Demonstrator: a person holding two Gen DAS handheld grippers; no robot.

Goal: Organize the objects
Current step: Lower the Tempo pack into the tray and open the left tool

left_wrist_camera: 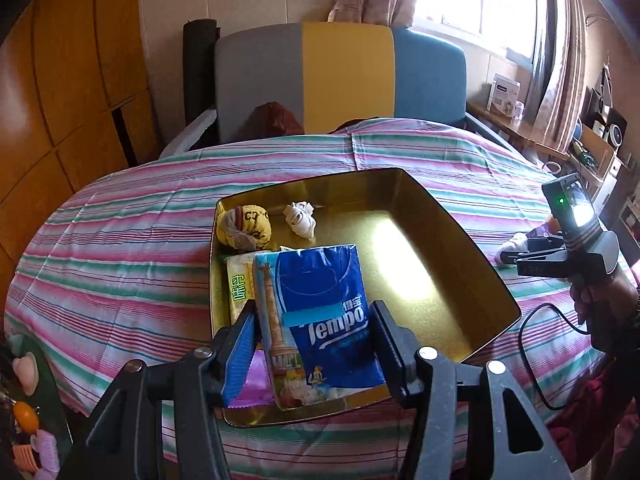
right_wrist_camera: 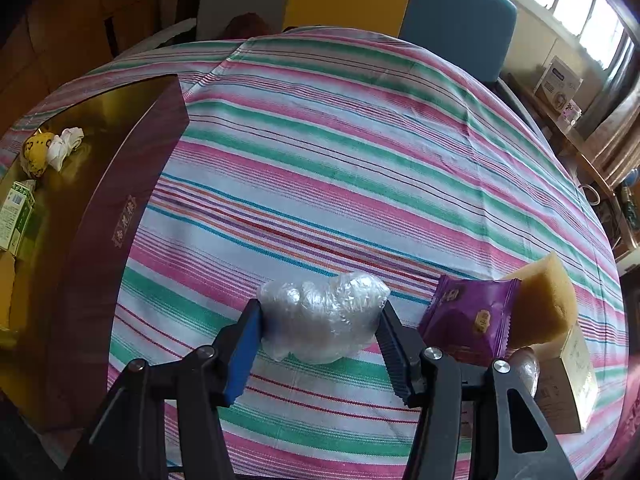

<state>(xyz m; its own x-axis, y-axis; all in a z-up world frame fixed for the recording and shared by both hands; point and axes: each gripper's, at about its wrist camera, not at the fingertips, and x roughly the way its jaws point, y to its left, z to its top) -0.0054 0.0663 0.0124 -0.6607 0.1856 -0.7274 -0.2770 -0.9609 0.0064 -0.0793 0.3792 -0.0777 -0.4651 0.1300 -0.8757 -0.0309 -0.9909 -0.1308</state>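
A gold-lined box (left_wrist_camera: 472, 240) with a dark red outer wall (right_wrist_camera: 120, 216) lies on the striped bedspread. It holds a yellow cloth ball (left_wrist_camera: 244, 227), a white wad (left_wrist_camera: 300, 218), a green carton (left_wrist_camera: 239, 286) and a pink packet (left_wrist_camera: 256, 380). My left gripper (left_wrist_camera: 316, 344) is shut on a blue Tempo tissue pack (left_wrist_camera: 320, 320) over the box's near left part. My right gripper (right_wrist_camera: 320, 328) has its jaws around a clear plastic-wrapped bundle (right_wrist_camera: 324, 314) on the bedspread, both pads touching it.
A purple snack packet (right_wrist_camera: 468, 312), a yellow sponge (right_wrist_camera: 540, 300), a cardboard box (right_wrist_camera: 568, 380) and another wrapped bundle (right_wrist_camera: 524, 368) lie right of my right gripper. A grey, yellow and blue headboard (left_wrist_camera: 340, 76) stands behind. Small toys (left_wrist_camera: 28, 412) sit at the left edge.
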